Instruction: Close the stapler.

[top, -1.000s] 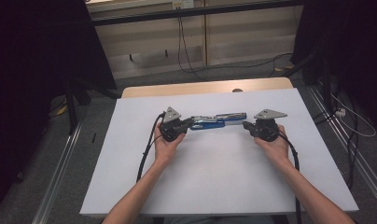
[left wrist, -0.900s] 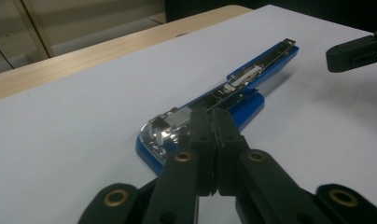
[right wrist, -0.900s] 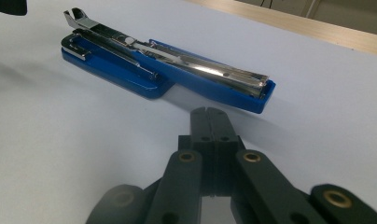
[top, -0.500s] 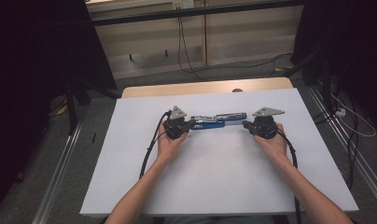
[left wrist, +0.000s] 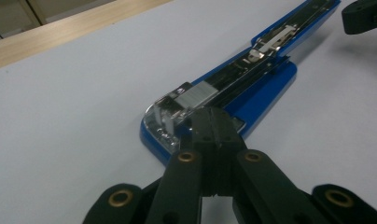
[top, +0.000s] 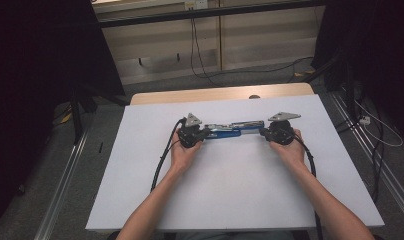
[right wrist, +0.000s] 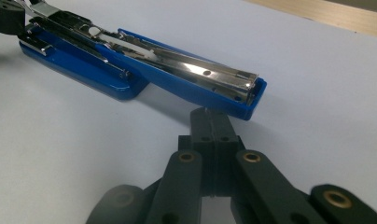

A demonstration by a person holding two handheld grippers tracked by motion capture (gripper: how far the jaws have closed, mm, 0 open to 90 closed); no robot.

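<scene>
From my remote seat, the high view is dim at its edges: both sides and the floor fall into near black, while the white counter [top: 230,190] takes soft, even light from above. In both gripper views the picture has a cool bluish cast. Glare streaks the metal rail of the stapler [right wrist: 196,70], and a short soft shadow lies beneath it. The nearest jaw links at the bottom are slightly blurred.
</scene>
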